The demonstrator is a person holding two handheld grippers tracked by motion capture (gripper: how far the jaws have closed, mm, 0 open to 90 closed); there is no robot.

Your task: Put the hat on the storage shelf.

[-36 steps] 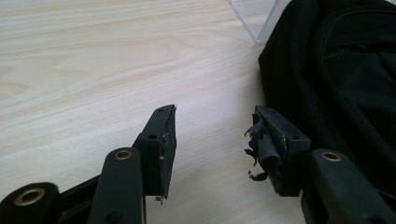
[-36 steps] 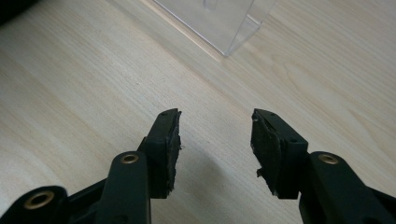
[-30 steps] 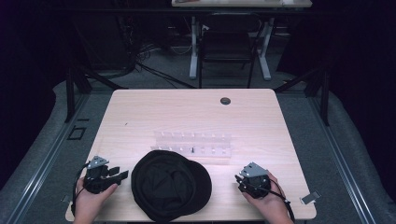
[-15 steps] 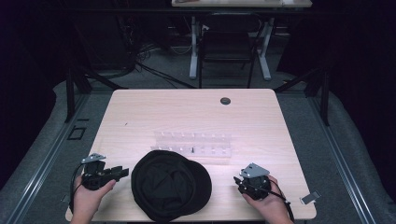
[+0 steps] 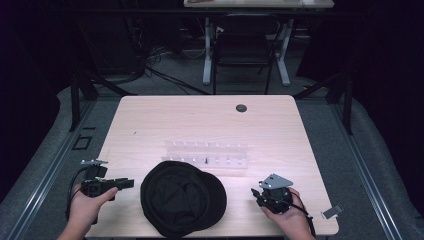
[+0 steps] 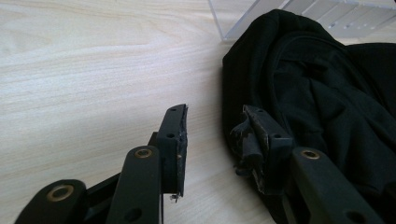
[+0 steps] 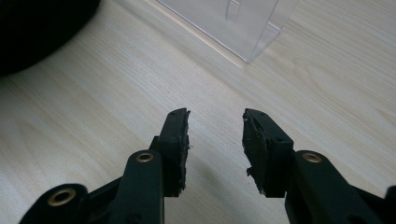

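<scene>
Right now your two grippers flank the black cap [image 5: 182, 197], which lies near the front edge of the counter [image 5: 150, 125] just ahead of you, so either hand can reach a side of it. Your left gripper [image 5: 127, 183] points level at the cap's left edge; its jaws have just been closing yet stand spread, with bare wood between them and one jaw close against the cloth in the left gripper view, though you cannot tell if it touches. Your right gripper [image 5: 256, 195] sits apart from the cap's right side, jaws likewise just narrowing and parted over empty wood.

The cap is soft, matte fabric, slumped and creased, with a stitched seam curving across it [image 6: 299, 60], so it will fold under a pinch rather than lift as one stiff piece. Behind it stands a clear plastic rack [image 5: 206, 156], hard-edged and glossy, with thin dividers. The counter is pale, smooth wood-grain laminate with a dark round grommet [image 5: 241, 108] near the far edge.
</scene>
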